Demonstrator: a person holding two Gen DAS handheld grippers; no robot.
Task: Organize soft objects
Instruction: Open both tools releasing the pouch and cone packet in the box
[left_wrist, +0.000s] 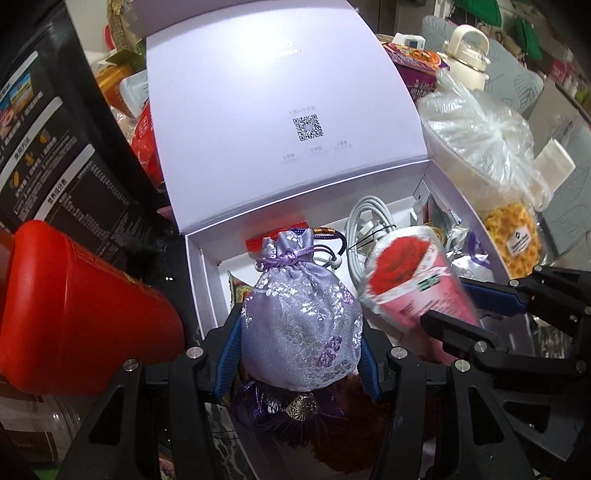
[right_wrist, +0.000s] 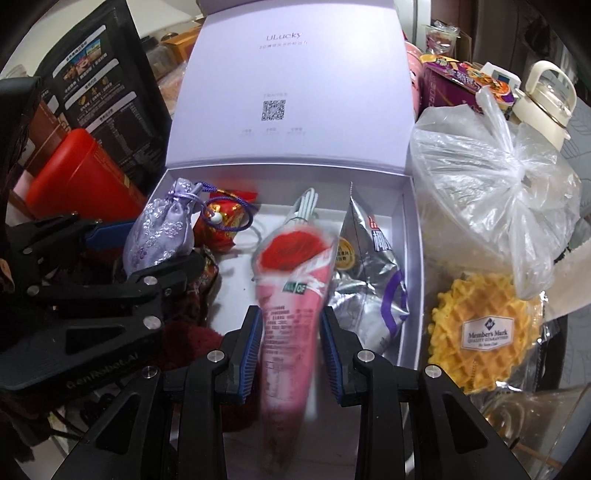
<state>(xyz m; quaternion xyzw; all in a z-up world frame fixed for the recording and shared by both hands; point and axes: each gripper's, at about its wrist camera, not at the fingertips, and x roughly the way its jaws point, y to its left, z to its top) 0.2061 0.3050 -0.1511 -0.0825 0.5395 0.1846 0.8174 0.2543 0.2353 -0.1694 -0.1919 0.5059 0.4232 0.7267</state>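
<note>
The left gripper (left_wrist: 301, 332) has its blue-padded fingers (left_wrist: 231, 350) clenched on a lilac brocade drawstring pouch (left_wrist: 303, 317), held over the open white cardboard box (left_wrist: 207, 295), near its left wall. Just beside it, the right gripper (right_wrist: 290, 341) grasps a pink plastic tube printed with a red rose (right_wrist: 290, 295) over the box's middle. A silver foil snack packet (right_wrist: 369, 280) and a coiled white cable (right_wrist: 304, 205) lie inside.
</note>
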